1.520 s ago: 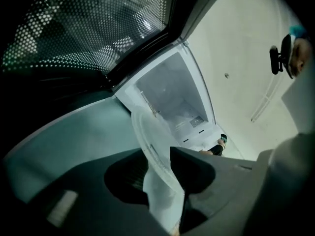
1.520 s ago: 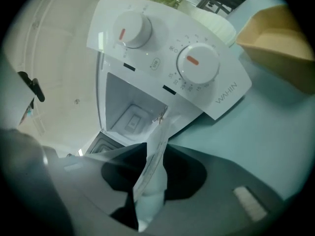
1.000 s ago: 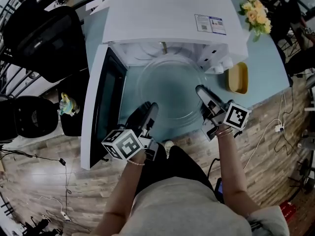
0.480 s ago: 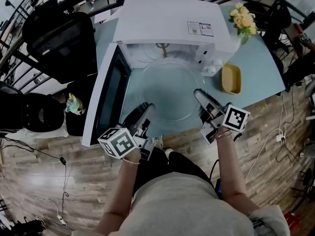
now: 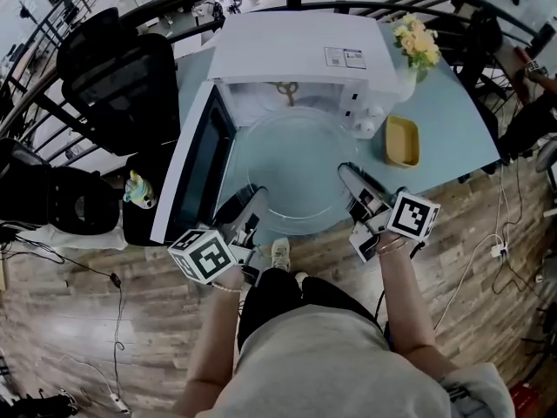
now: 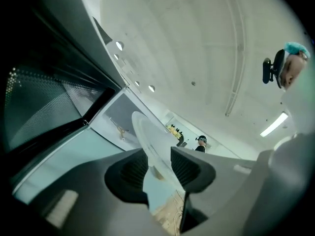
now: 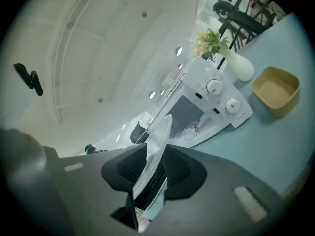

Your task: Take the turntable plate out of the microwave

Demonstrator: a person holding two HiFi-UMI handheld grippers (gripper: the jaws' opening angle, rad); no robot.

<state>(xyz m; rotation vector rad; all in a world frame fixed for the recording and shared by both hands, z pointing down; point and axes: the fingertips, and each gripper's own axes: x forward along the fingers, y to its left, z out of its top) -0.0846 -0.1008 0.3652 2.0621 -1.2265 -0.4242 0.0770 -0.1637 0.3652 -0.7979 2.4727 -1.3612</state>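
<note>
The clear glass turntable plate hangs level in front of the white microwave, just outside its open cavity. My left gripper is shut on the plate's near-left rim and my right gripper on its near-right rim. In the left gripper view the plate runs edge-on between the ribbed pads of the left gripper. The right gripper view shows the same rim pinched in the right gripper. The microwave door stands open to the left.
A small gold-coloured hub shows on the cavity floor. A yellow bowl sits on the teal table right of the microwave, with a vase of flowers behind it. A black chair stands at the left.
Both grippers have drawn the plate further out of the cavity toward me; more of the cavity floor and its hub now show behind it.
</note>
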